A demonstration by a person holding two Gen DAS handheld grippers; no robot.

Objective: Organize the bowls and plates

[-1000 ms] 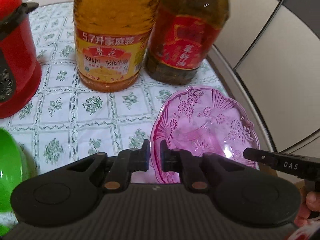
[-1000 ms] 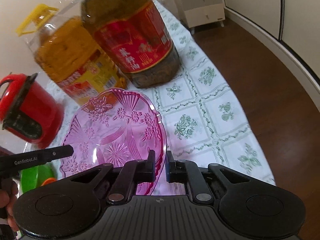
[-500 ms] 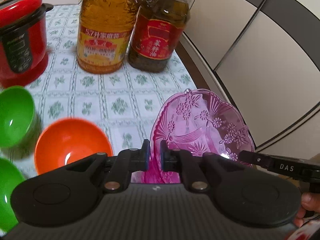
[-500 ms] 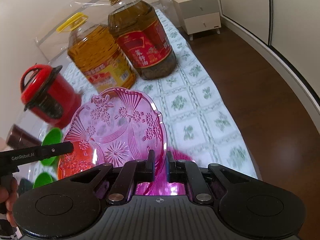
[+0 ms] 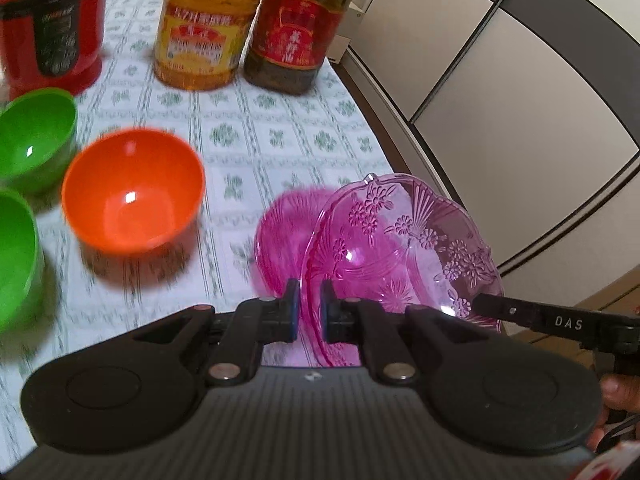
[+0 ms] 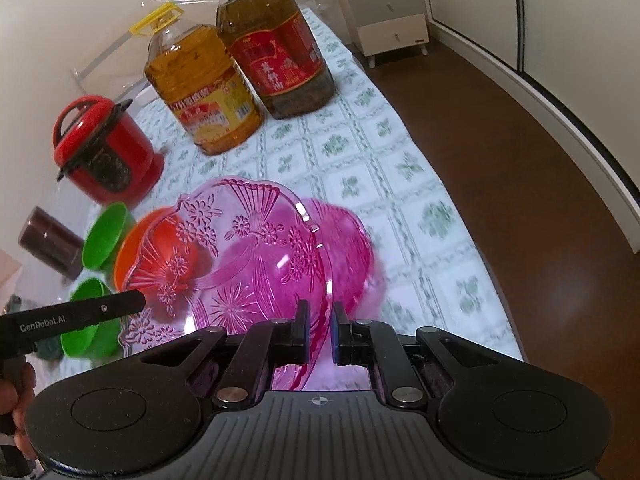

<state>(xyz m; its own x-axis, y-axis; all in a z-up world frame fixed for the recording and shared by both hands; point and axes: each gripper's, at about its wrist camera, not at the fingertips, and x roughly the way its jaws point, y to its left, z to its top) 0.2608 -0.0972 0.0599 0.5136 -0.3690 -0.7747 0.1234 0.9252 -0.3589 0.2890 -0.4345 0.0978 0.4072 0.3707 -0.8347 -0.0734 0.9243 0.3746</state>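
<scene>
Both grippers hold one clear pink patterned plate (image 5: 404, 248), lifted above the table. My left gripper (image 5: 309, 308) is shut on its left rim; my right gripper (image 6: 320, 326) is shut on its right rim (image 6: 240, 248). A second pink plate (image 5: 284, 236) lies on the tablecloth beneath it, also in the right wrist view (image 6: 352, 256). An orange bowl (image 5: 132, 196) and two green bowls (image 5: 32, 136) (image 5: 16, 256) stand to the left.
Two large oil bottles (image 5: 208, 28) (image 5: 300, 28) and a red cooker (image 5: 52, 28) stand at the back. A dark jar (image 6: 48, 240) is far left. The table edge (image 5: 380, 136) runs close on the right, with floor (image 6: 520, 160) beyond.
Both grippers have pulled back and risen with the pink plate. The bottles have receded and the bowls and the second pink plate have come into view.
</scene>
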